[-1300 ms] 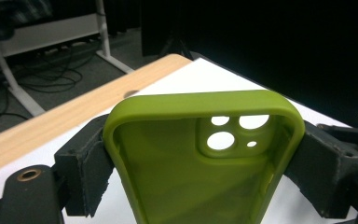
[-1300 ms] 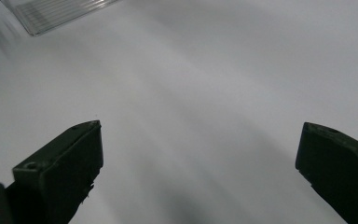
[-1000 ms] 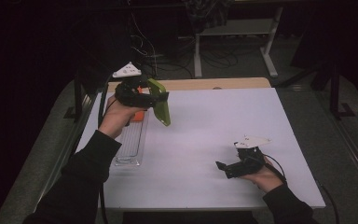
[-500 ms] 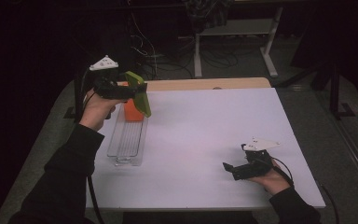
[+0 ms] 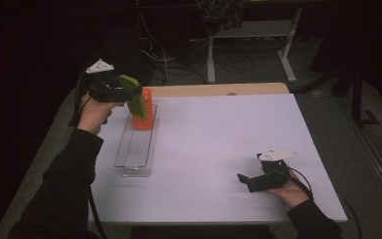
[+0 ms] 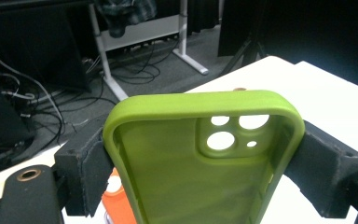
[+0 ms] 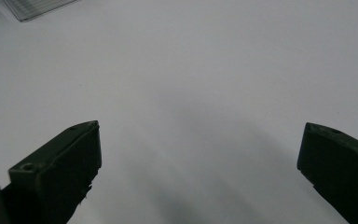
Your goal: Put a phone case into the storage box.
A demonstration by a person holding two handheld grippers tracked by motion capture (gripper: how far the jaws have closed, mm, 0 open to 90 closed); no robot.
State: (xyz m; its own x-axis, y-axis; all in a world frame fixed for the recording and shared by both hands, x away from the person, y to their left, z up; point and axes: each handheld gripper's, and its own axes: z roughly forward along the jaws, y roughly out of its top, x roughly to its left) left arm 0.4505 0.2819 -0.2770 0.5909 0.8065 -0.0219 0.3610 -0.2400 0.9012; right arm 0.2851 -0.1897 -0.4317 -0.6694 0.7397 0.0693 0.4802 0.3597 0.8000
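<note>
Left gripper view is looking straight along my left gripper [image 6: 205,154], which is clamping a green phone case [image 6: 200,158] by its two long edges, the hollow inside and the camera cut-outs facing the lens; I am holding it raised near the far left corner of the table. Just below it a bit of an orange phone case [image 6: 116,198] is peeking out. From the high view, my right gripper [image 5: 252,180] is resting low near the front right of the white table [image 5: 229,134], its jaws spread wide and gripping nothing, with bare tabletop between them. Farther in on the left, a clear plastic tray [image 5: 135,149] is lying lengthwise on the table; its near part is holding nothing, and the orange case is standing upright at its far end, with the green case hanging in front of it and overlapping it. Behind the white top a strip of wooden board [image 5: 219,89] is showing. Beyond the table the room is sitting dark, with a tangle of cables [image 5: 179,55] on the floor and a white metal stand [image 5: 251,35].
</note>
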